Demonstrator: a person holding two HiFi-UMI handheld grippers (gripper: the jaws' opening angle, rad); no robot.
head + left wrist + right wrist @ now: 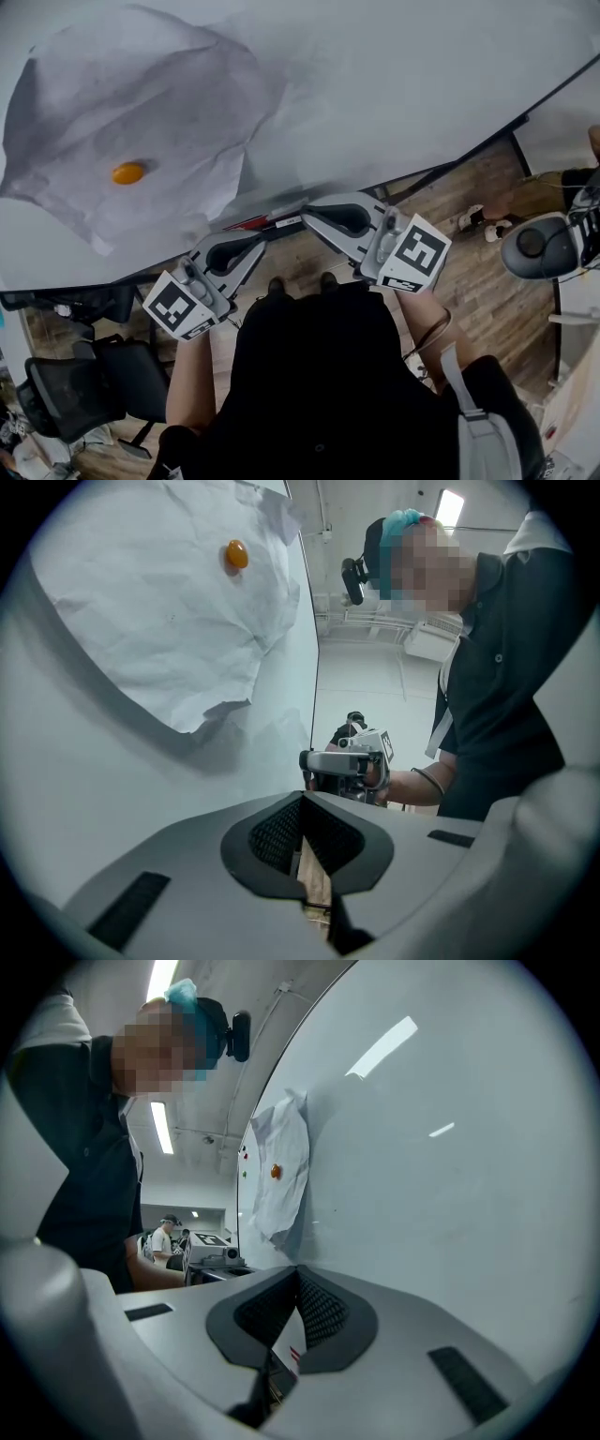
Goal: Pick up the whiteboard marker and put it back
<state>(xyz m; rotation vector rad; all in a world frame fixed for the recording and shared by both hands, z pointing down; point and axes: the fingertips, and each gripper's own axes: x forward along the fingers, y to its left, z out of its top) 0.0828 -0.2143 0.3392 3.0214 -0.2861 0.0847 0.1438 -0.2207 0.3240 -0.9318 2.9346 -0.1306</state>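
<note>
Evidently lay ungripped: whiteboard marker (270, 223), along whiteboard (394, 84) lower edge, between left gripper (259, 241) and right gripper (307, 215). Jaws pressed together on both, holding nothing. Judged pre-pick-up; called for parting jaws around barrel.

Crumpled paper (141, 112) under 1 orange magnet (128, 172); black chair (66, 394) on wood floor (473, 277).
</note>
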